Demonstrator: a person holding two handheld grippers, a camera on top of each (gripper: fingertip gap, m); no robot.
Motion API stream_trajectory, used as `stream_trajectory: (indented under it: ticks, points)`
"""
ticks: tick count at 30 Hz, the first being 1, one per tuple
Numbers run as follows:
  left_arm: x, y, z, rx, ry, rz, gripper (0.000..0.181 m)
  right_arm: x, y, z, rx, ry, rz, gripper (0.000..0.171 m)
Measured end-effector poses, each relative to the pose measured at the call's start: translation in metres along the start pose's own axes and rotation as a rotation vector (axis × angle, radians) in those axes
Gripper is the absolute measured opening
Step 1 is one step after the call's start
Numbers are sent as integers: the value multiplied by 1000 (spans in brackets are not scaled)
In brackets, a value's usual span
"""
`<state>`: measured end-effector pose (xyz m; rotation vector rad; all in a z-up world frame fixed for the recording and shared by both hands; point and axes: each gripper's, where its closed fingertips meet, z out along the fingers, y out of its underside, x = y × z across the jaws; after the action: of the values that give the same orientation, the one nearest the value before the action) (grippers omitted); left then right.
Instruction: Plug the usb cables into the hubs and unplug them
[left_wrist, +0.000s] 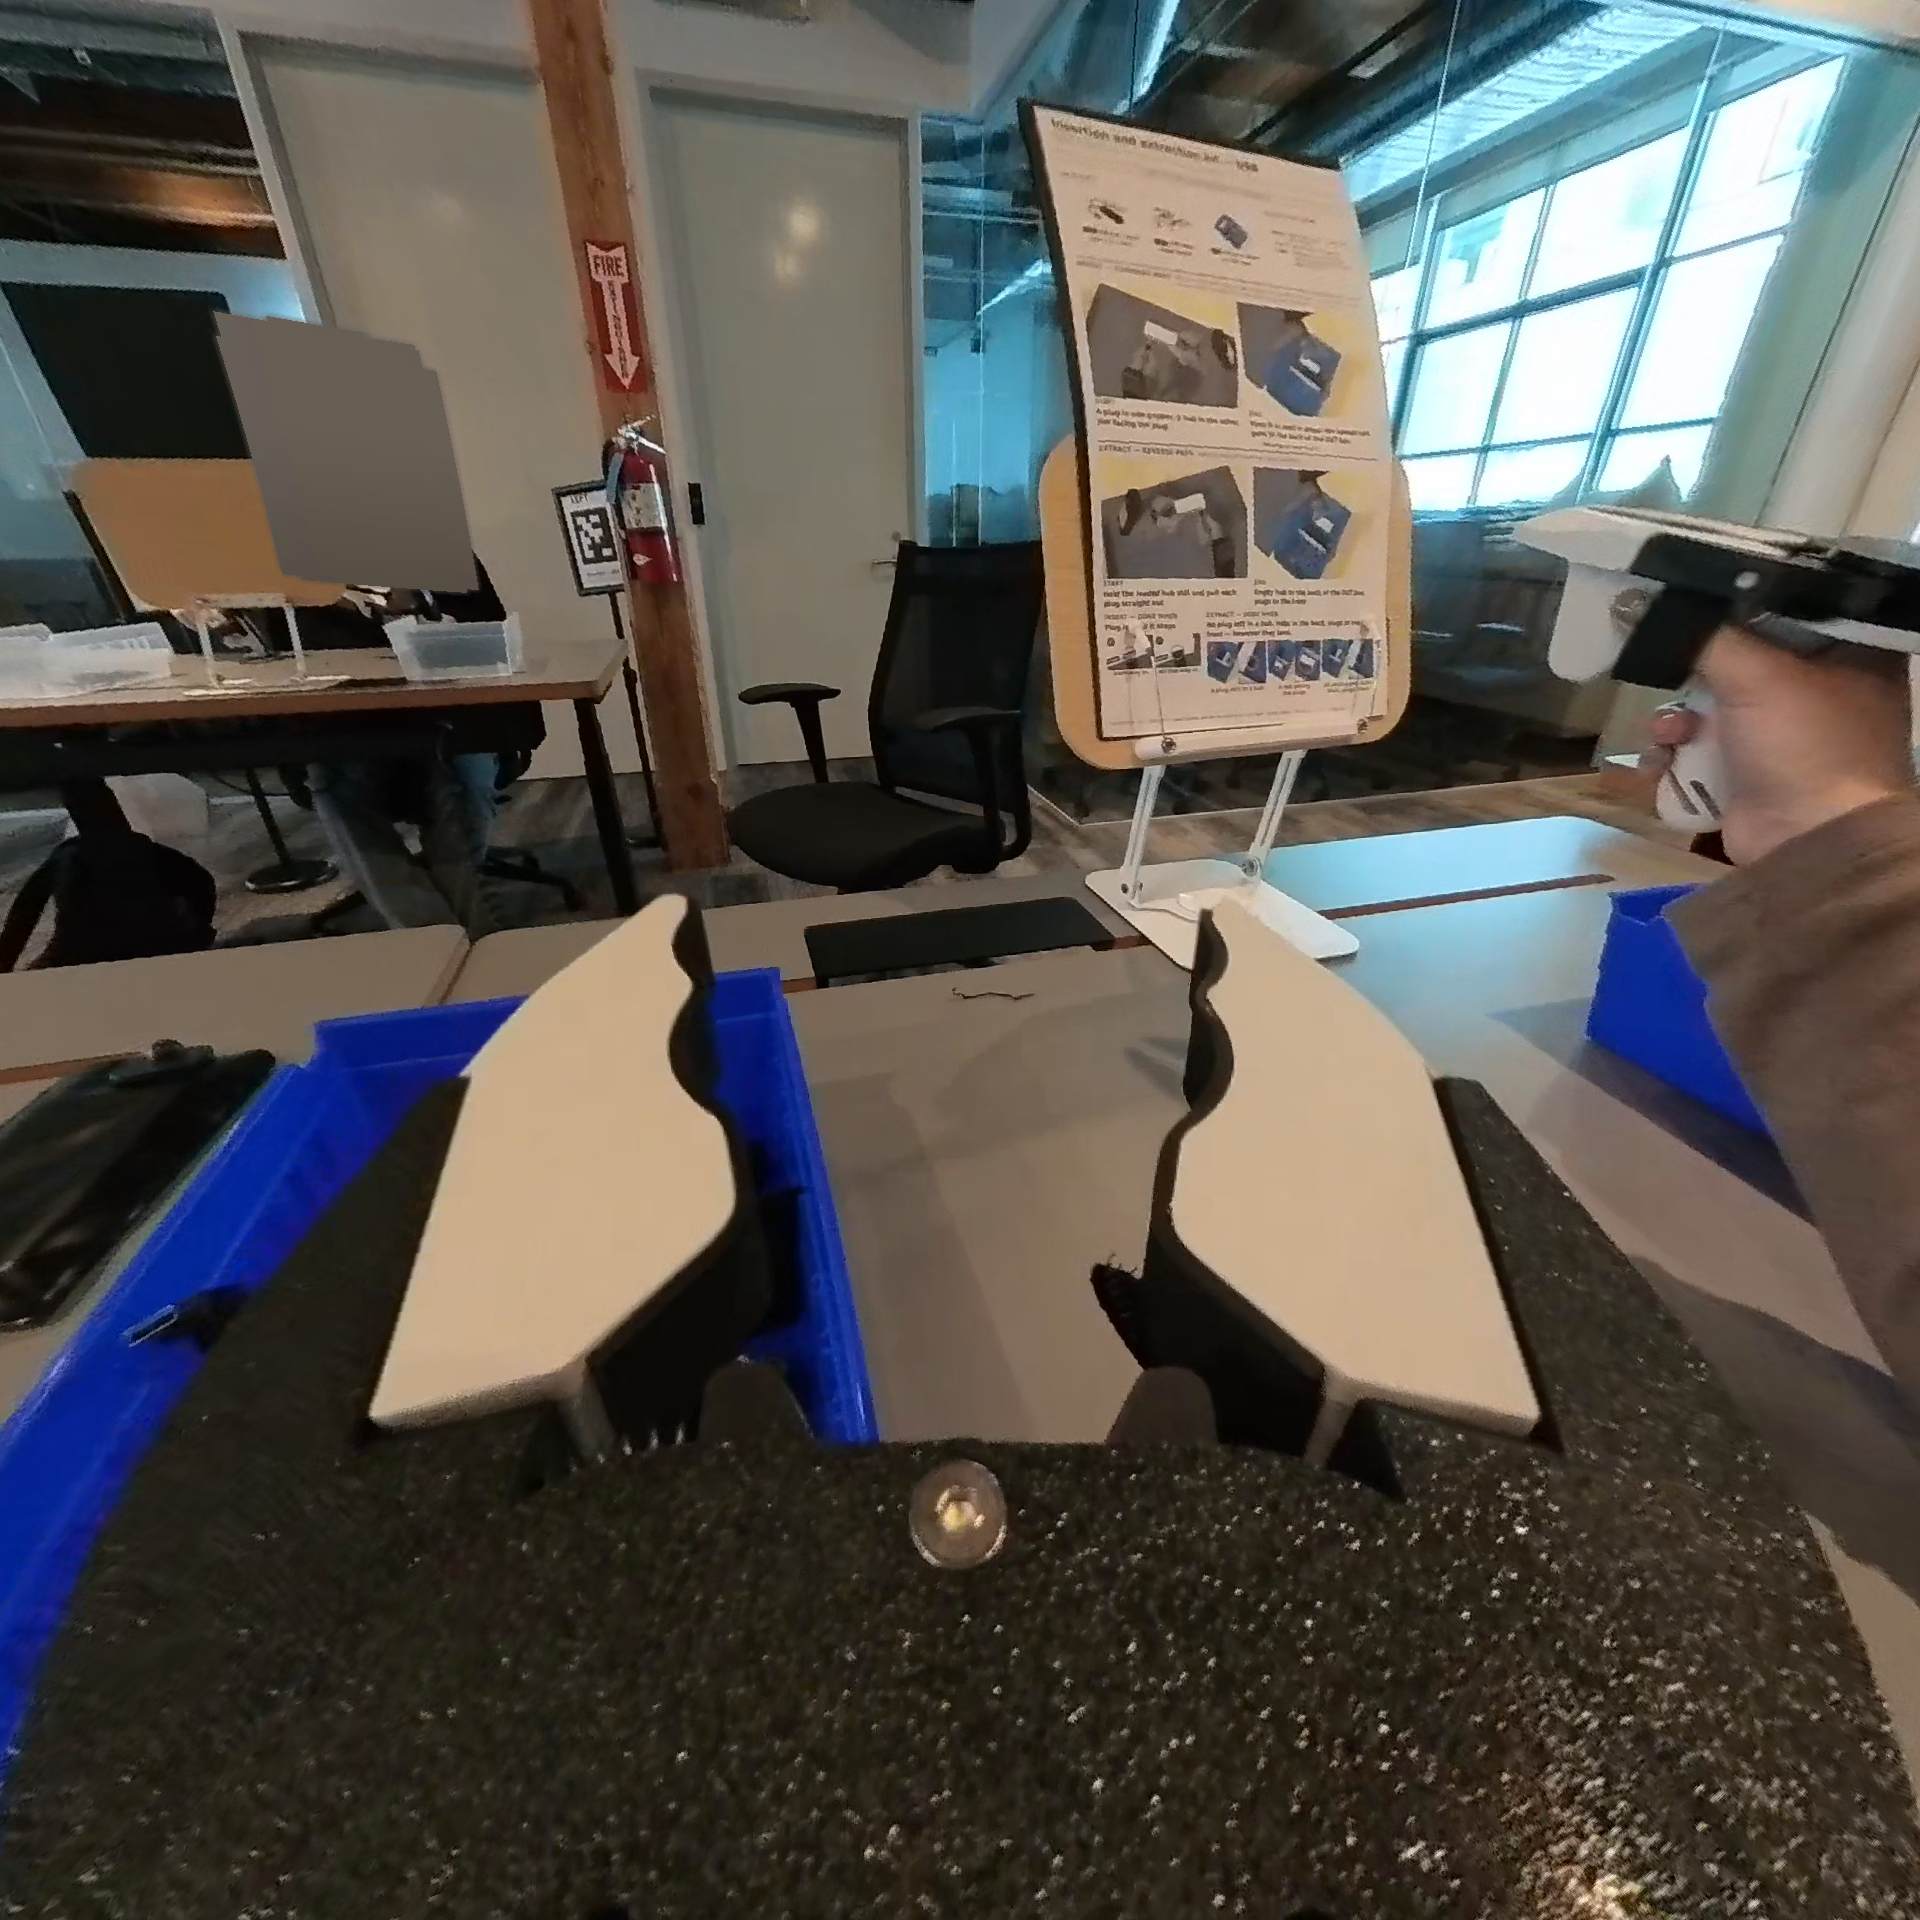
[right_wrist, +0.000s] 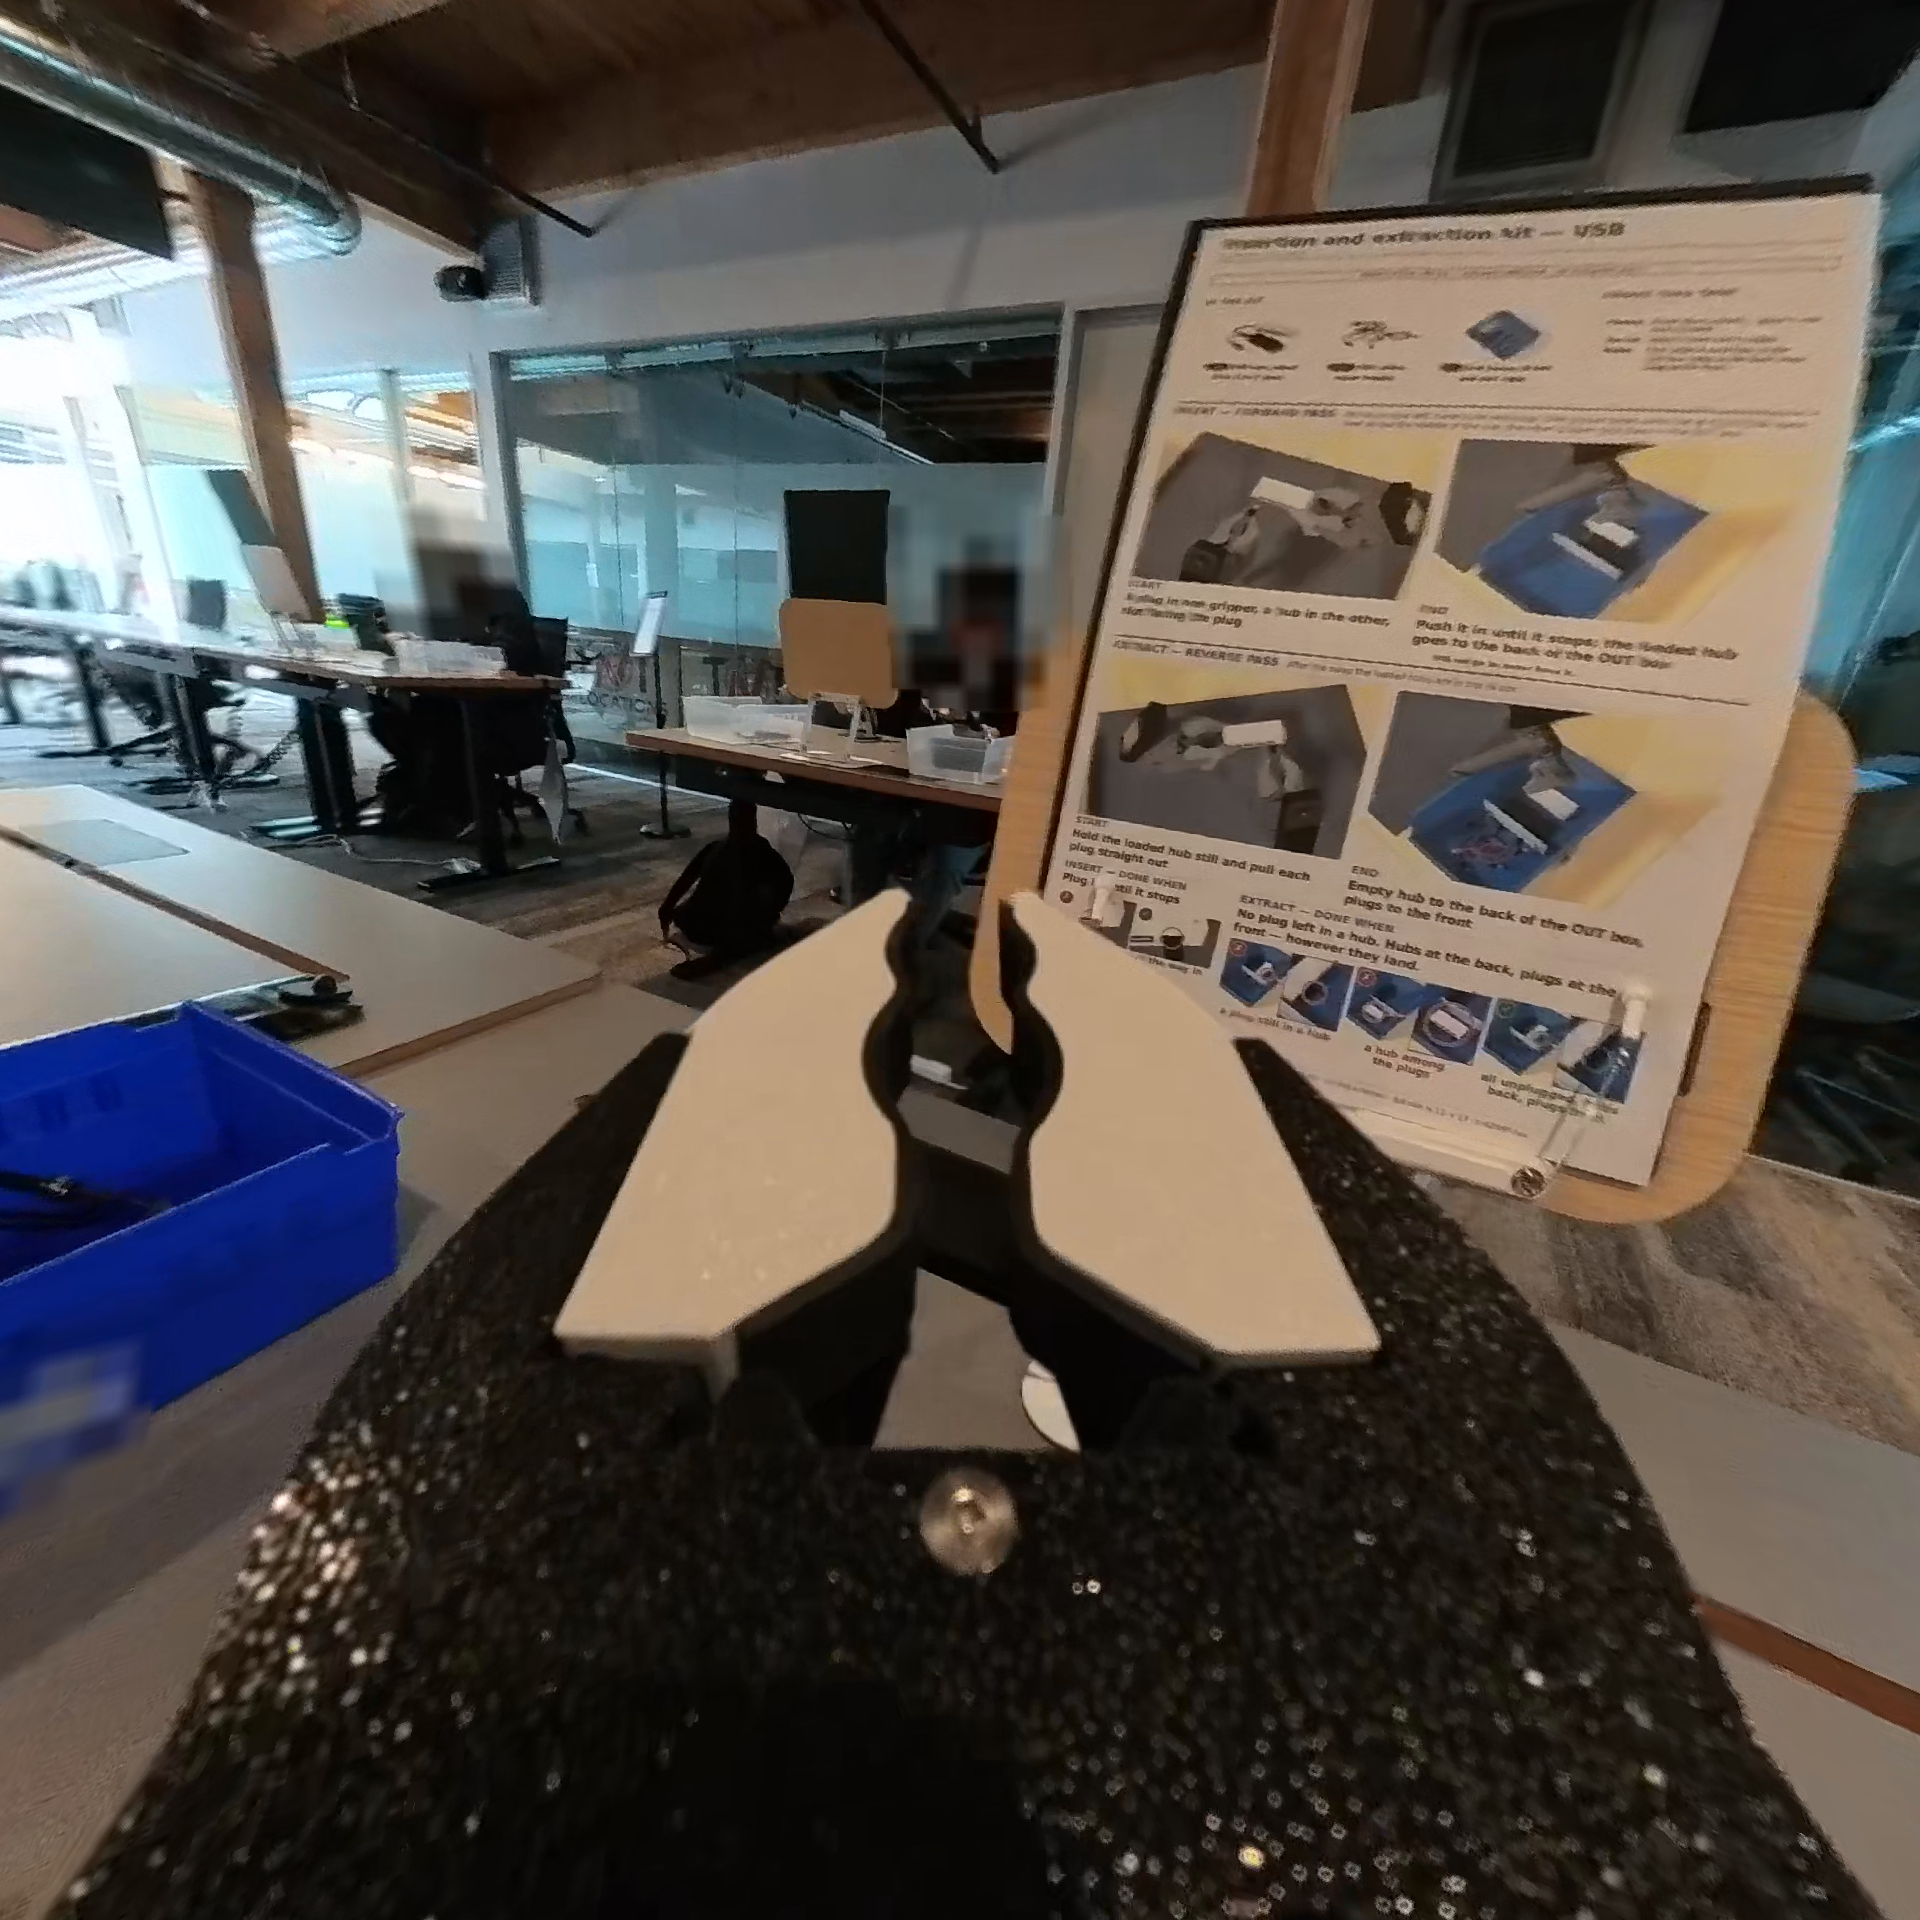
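My left gripper (left_wrist: 948, 925) is wide open and empty, held above the grey table (left_wrist: 997, 1195). Its left finger hangs over a blue bin (left_wrist: 353, 1049). A small USB plug (left_wrist: 161, 1330) shows in that bin at the edge of my gripper body. My right gripper (right_wrist: 958, 909) is empty, its jaws only a narrow gap apart, pointing at the instruction board (right_wrist: 1455, 675). It also shows in the left wrist view (left_wrist: 1766, 592), held by a hand at the far right. A blue bin (right_wrist: 260, 1174) on its left holds a black cable (right_wrist: 73, 1195). No hub is visible.
The instruction board on a white stand (left_wrist: 1226, 447) is at the table's back. A second blue bin (left_wrist: 1652, 997) sits at the right, partly behind a sleeve (left_wrist: 1829, 1039). A black pouch (left_wrist: 94, 1153) lies at the left and a black pad (left_wrist: 956, 935) at the back. One gripper's finger ends stand about 40 cm off the other's.
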<state>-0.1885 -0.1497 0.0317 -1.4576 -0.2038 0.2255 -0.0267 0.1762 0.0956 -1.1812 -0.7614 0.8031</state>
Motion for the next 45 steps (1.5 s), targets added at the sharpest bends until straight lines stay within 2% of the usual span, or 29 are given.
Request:
stream_trajectory:
  ticks: [6, 10, 14, 30, 45]
  points:
    - [5, 3, 2, -13, 22, 3, 81, -16, -4, 0, 45, -108, 2, 26]
    - [8, 4, 2, -21, 31, 16, 72, -23, -5, 0, 53, -145, 9, 27]
    - [11, 4, 1, -27, 43, 32, 63, -26, 2, 3, 16, -168, 3, 21]
    - [12, 2, -2, -21, 45, 53, 57, -23, 8, 4, -17, -141, -16, 0]
    - [17, 7, 1, -37, 48, 71, 54, 8, -17, -26, 69, -67, 16, 0]
